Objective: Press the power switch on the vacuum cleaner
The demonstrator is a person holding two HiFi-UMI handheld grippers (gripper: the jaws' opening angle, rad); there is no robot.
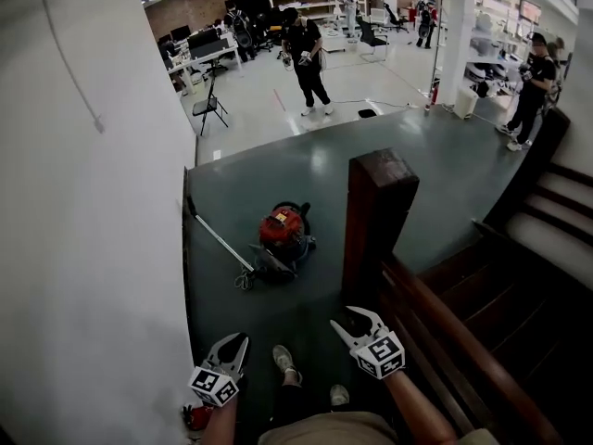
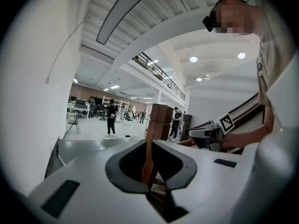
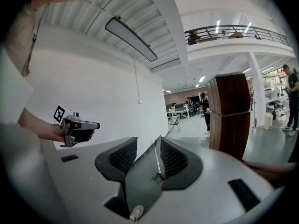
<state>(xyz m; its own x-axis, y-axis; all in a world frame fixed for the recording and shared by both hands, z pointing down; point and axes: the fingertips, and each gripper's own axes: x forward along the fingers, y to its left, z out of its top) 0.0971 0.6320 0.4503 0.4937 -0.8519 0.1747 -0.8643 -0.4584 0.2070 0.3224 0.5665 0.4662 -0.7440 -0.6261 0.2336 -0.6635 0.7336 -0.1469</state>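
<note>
Vacuum cleaner, the red one, is sitting on the dark green floor just left of the wooden stair post. Its metal wand lies out toward the white wall. It's well out in front of both grippers, and neither one is touching it.

Left gripper is down at the bottom of the head view, jaws spread wide with nothing in them. In its own view you just see the post through the gap. Right gripper is beside it, closer to the stairs. Its jaws are also wide apart and empty, with only floor and the far-off wand showing between them.

The person's shoes are on the floor between the two grippers. A few people are standing around further back in the hall.
</note>
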